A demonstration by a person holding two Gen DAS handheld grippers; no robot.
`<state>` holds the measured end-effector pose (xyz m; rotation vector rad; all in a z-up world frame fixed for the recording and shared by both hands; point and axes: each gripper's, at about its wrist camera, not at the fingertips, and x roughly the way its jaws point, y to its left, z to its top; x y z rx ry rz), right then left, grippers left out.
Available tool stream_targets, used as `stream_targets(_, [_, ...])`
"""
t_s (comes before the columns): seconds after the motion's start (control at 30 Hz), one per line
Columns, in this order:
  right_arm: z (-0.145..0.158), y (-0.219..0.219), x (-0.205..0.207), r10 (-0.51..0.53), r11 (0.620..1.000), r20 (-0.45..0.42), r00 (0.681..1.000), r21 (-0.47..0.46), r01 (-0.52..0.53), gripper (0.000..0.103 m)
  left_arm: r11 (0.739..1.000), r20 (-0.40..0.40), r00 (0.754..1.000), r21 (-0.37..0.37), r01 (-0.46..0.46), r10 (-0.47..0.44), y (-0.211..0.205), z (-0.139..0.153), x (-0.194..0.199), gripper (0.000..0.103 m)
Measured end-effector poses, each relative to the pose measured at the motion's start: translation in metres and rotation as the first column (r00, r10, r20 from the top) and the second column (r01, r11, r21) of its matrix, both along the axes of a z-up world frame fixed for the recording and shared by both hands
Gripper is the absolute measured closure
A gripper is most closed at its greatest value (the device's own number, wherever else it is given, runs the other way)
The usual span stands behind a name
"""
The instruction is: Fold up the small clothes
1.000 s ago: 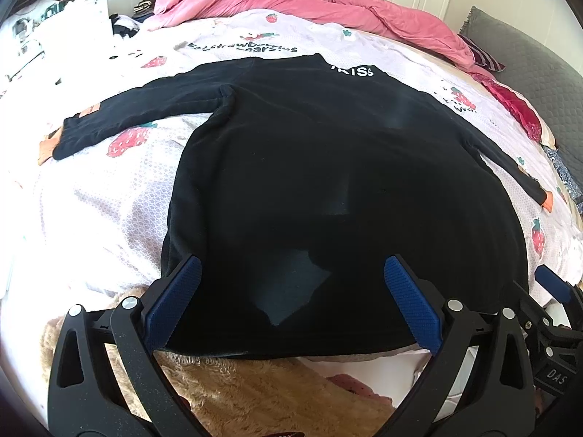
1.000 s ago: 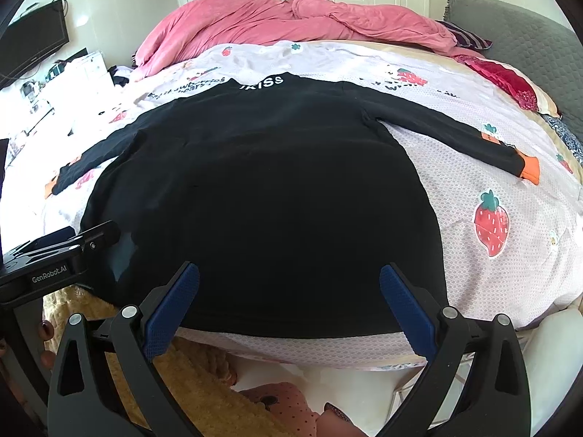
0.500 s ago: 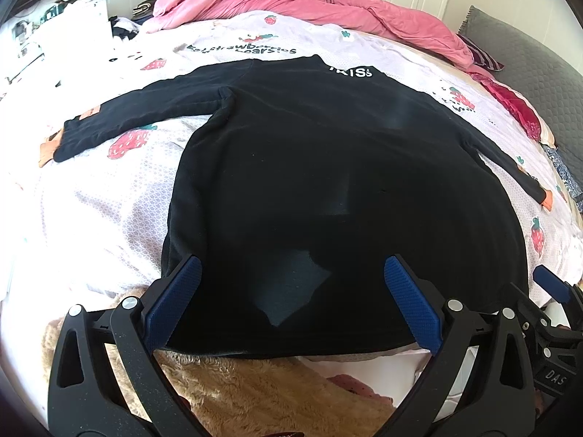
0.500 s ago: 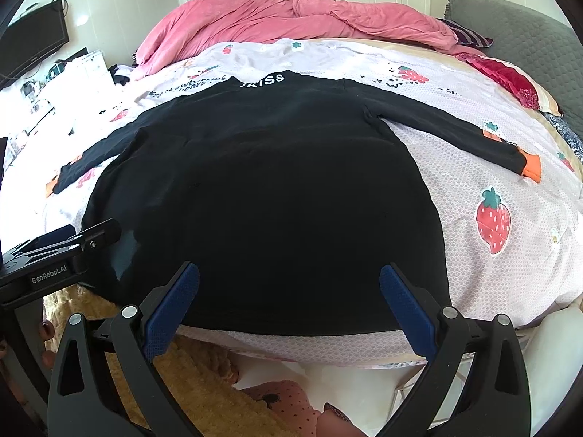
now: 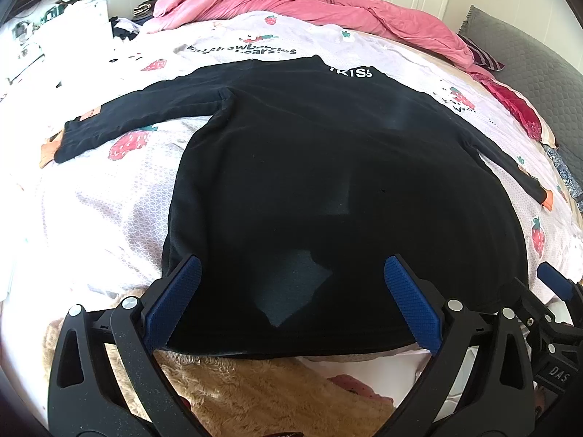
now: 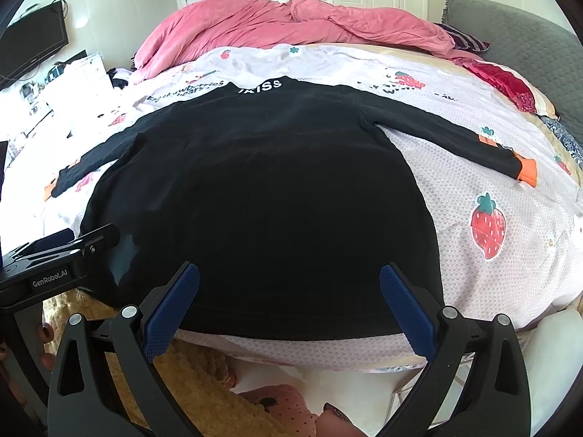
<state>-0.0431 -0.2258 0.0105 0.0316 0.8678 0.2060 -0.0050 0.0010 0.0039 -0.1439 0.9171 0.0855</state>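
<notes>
We had not folded anything yet: the black top point(image 5: 328, 182) lay spread out flat on the strawberry bed sheet point(image 5: 91, 211), filling the middle of both pictures, and both sleeves were stretched out to the sides. All the folding was left to do, we thought. Its neck, with white letters on it, pointed to the top of the frame, toward the pink blanket point(image 6: 291, 25). Its bottom edge was low in the frame, right by our tongs. So its long way ran from the bottom of the picture up to the top, and the sleeves ran from left to right. Our left gripper point(image 5: 291, 302) had its blue fingers point(image 5: 175, 302) wide apart, holding nothing. Our right gripper point(image 6: 289, 306) was wide apart too, just above the bottom edge.
</notes>
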Motion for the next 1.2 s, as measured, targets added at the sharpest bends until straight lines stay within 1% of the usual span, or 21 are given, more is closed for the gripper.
stream_targets(0.37, [0.000, 0.000, 0.002, 0.000, 1.000, 0.003, 1.000, 0.003, 0.000, 0.004, 1.000, 0.000, 1.000, -0.003, 0.001, -0.001, 0.000, 0.000, 0.002, 0.008])
stream_targets(0.63, [0.001, 0.002, 0.019, -0.003, 1.000, -0.002, 1.000, 0.016, 0.003, 0.004, 1.000, -0.002, 1.000, -0.011, -0.008, 0.008, 0.002, 0.001, 0.010, 0.008])
stream_targets(0.97, [0.001, -0.007, 0.048, -0.024, 0.998, -0.003, 1.000, 0.051, 0.024, 0.004, 1.000, -0.019, 1.000, -0.022, -0.005, 0.005, 0.000, 0.002, 0.036, 0.008])
stream_targets(1.2, [0.000, -0.019, 0.067, -0.039, 0.996, -0.009, 0.999, 0.081, 0.040, 0.004, 0.998, -0.030, 1.000, -0.056, -0.011, 0.009, -0.007, 0.005, 0.059, 0.008])
